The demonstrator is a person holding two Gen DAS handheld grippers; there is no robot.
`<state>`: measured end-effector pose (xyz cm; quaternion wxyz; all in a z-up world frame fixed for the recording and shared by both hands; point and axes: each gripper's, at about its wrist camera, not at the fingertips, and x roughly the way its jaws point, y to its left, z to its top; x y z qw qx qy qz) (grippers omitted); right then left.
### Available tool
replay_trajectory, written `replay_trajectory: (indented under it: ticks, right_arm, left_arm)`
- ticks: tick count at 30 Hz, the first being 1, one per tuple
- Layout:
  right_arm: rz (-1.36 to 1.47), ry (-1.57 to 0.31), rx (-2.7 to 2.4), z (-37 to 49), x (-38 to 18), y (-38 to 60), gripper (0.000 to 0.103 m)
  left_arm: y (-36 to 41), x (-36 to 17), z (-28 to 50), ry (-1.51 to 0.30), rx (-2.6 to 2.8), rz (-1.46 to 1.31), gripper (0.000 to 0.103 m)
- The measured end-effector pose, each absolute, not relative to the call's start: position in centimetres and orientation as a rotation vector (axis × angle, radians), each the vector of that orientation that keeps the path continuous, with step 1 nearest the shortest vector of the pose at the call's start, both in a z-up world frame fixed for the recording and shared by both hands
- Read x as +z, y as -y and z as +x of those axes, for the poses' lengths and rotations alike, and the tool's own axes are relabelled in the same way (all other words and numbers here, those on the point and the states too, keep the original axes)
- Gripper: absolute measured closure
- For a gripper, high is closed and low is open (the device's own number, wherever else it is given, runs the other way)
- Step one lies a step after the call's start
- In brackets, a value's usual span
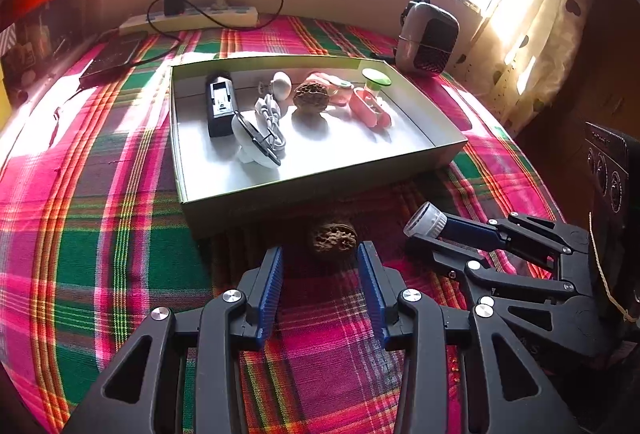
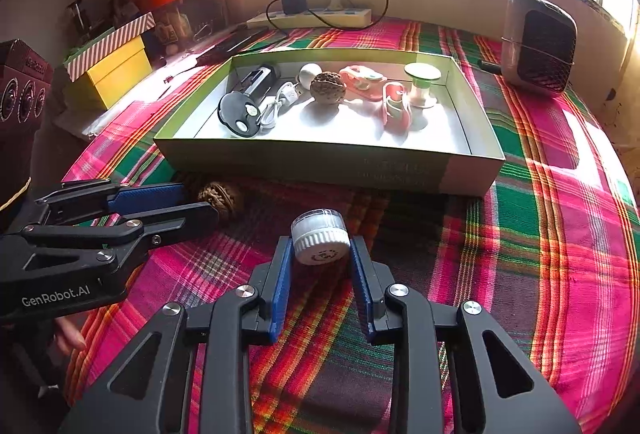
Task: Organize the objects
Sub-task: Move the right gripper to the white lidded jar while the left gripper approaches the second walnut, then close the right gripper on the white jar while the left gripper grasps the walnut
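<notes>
Sunlight pours through the barred window onto a table spread with a pink, green and red plaid cloth (image 1: 120, 234). Along the far wall lie a power strip (image 1: 192, 19) with a black charger plugged in, and to the right stands a small heater (image 1: 428, 34).

Ahead of both claws sits a shallow open box (image 1: 320, 174) with white floor. Inside it, from left to right, lie a black rectangular gadget (image 1: 219, 106), a coiled white cable (image 1: 270, 114), a walnut (image 1: 311, 99), pink plastic pieces (image 1: 370, 106) and a green-topped spool (image 1: 376, 79).

The left claw (image 1: 320, 266) is spread wide and grips nothing; a second walnut (image 1: 334, 236) lies on the cloth just beyond its blue pads, in front of the box's near wall, between their tips but untouched. The claw slopes downward toward the cloth.

To its right, the right claw (image 2: 320, 254) is pinched onto a small white ribbed-cap jar (image 2: 320, 236), pads pressing its sides, also angled downward, just short of the box. A fingertip of the person shows under the left claw's body.
</notes>
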<state>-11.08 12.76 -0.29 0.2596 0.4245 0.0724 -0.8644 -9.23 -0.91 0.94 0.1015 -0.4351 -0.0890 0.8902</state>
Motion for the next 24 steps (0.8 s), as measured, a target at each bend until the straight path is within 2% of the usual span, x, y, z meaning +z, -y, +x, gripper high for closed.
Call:
replay_trajectory:
  ticks: [20, 24]
  right_arm:
    - [1.154, -0.194, -2.346, -11.2, -0.3, -13.8, 0.073]
    - [1.154, -0.194, -2.346, -11.2, -0.3, -13.8, 0.073]
  left_arm:
    - [0.0, 0.4, -10.7, 0.242, 2.637, -1.310, 0.067]
    - [0.0, 0.4, -10.7, 0.232, 2.643, -1.310, 0.069]
